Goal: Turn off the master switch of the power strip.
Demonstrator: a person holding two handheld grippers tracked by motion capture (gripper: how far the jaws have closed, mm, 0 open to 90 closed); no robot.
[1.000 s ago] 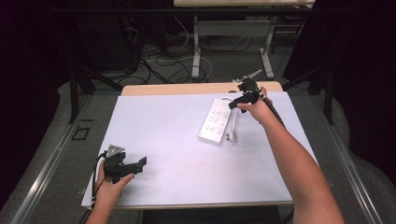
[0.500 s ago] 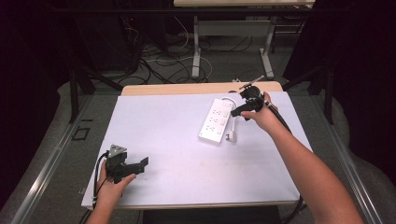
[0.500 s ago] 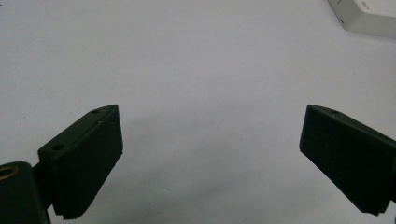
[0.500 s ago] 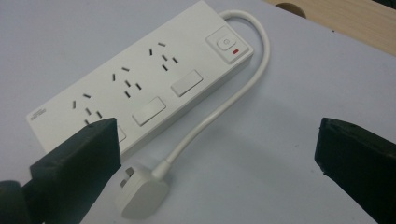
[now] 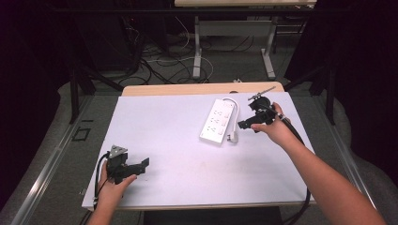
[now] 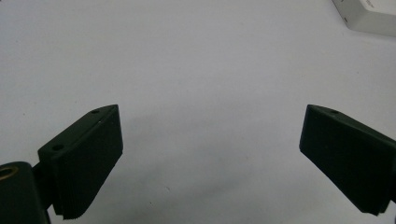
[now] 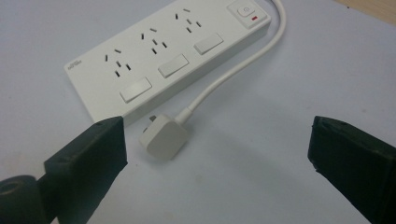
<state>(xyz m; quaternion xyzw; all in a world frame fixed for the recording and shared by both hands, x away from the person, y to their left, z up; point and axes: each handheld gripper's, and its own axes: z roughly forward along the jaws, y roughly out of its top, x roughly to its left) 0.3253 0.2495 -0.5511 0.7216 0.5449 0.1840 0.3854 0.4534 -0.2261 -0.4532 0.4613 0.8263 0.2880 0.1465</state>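
A white power strip (image 5: 217,121) lies flat at the back right of the white table, sockets up. Its switch end and red light (image 7: 246,12) point away from me. Its white cable (image 7: 233,70) curls round to a white plug (image 7: 163,137) that lies loose on the table beside the strip (image 7: 163,56). My right gripper (image 5: 245,124) hovers open just right of the plug (image 5: 233,137), with the plug ahead of its wide-spread jaws (image 7: 217,163). My left gripper (image 5: 142,164) rests open near the front left corner over bare table (image 6: 210,158).
The white tabletop (image 5: 178,154) has a wooden strip (image 5: 187,89) along its far edge. A corner of the power strip (image 6: 369,16) shows far ahead of the left gripper. Metal frame legs and loose cables (image 5: 187,61) lie on the floor behind the table.
My right gripper has come back from over the strip's far end toward me and now sits lower, beside the plug. The left gripper has stayed put.
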